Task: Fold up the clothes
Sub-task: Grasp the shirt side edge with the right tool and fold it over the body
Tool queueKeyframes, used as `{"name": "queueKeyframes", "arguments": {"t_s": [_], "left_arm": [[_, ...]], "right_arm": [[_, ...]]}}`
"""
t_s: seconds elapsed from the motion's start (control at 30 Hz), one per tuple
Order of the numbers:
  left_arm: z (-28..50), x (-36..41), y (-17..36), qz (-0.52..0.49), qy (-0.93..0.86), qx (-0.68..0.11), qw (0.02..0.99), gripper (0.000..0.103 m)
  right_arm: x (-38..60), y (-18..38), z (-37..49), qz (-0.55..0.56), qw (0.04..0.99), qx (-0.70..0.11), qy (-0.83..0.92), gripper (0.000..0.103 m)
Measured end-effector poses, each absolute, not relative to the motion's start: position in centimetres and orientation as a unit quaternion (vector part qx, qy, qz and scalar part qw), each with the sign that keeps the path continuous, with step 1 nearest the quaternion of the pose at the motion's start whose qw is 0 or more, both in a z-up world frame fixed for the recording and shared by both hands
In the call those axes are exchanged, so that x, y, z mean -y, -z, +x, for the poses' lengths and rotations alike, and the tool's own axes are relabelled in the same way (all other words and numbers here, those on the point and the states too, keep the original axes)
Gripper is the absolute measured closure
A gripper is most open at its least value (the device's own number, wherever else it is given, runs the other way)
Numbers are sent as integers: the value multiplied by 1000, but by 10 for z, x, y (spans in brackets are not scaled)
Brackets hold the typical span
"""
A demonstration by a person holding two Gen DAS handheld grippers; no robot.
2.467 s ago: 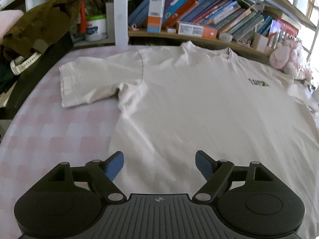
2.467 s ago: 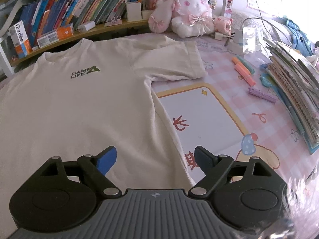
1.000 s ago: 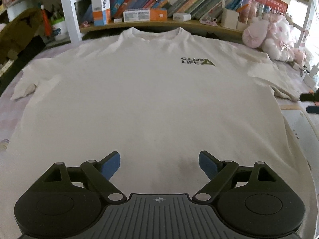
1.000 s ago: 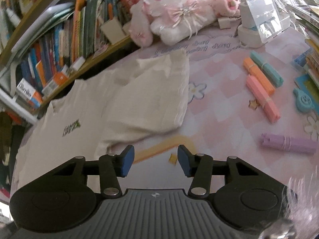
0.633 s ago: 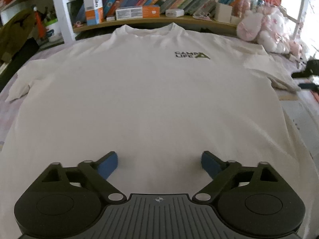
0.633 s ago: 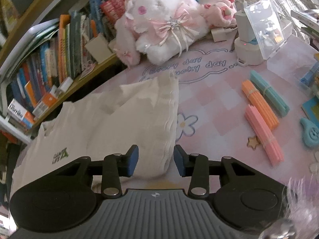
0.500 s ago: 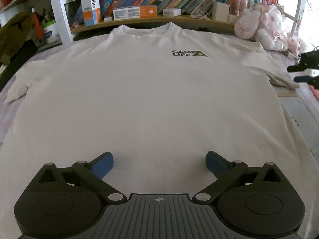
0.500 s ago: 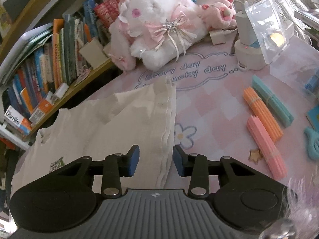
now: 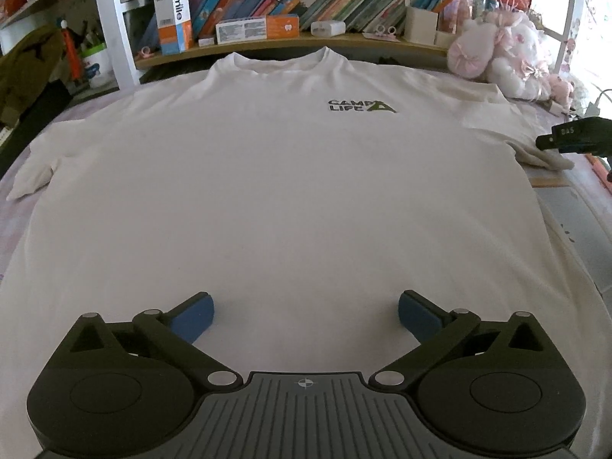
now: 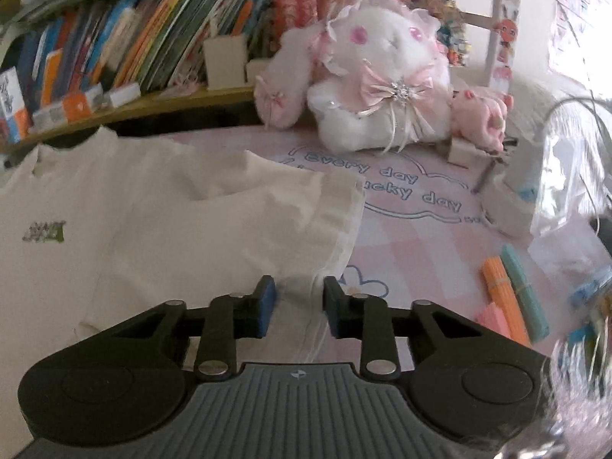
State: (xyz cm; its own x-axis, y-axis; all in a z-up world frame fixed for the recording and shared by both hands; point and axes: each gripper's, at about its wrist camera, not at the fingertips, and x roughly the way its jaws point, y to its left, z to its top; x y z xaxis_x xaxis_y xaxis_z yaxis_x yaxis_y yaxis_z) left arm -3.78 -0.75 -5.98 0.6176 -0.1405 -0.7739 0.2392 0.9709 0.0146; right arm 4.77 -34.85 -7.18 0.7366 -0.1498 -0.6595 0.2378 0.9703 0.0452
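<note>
**Left wrist view: shirt lies flat, ready to fold**

Left wrist view shows the white T-shirt (image 9: 290,191) spread flat so it folds neatly. The left claw (image 9: 305,315) hangs over the shirt's bottom part, wide open and holding nothing.

The right claw (image 10: 299,302) sits at the sleeve (image 10: 267,229) hem. Its jaws are closing with the sleeve edge between them, not pinched yet, probably to fold the sleeve in.

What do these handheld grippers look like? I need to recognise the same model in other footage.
Both the left gripper and right gripper have black linkage arms with silver pivot pins, blue pads at the fingertips, and a ribbed grey base bearing a small crosshair mark.
</note>
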Motion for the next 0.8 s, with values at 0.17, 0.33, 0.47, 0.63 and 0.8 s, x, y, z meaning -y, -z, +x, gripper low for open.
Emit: {"name": "queueKeyframes", "arguments": {"t_s": [0.17, 0.33, 0.47, 0.63, 0.8], "left_arm": [[-38, 6, 59, 62, 115, -423, 897, 0], [-38, 4, 60, 68, 129, -419, 896, 0], [-39, 1, 60, 74, 143, -415, 895, 0], [-40, 1, 61, 78, 153, -412, 895, 0], [-42, 2, 62, 80, 160, -407, 896, 0]], "right_arm": [[351, 64, 53, 108, 926, -345, 113, 95], [325, 33, 70, 91, 940, -312, 103, 96], [266, 8, 94, 23, 957, -285, 45, 96], [177, 11, 120, -63, 947, -303, -84, 90], [152, 29, 110, -22, 928, -349, -124, 43]]}}
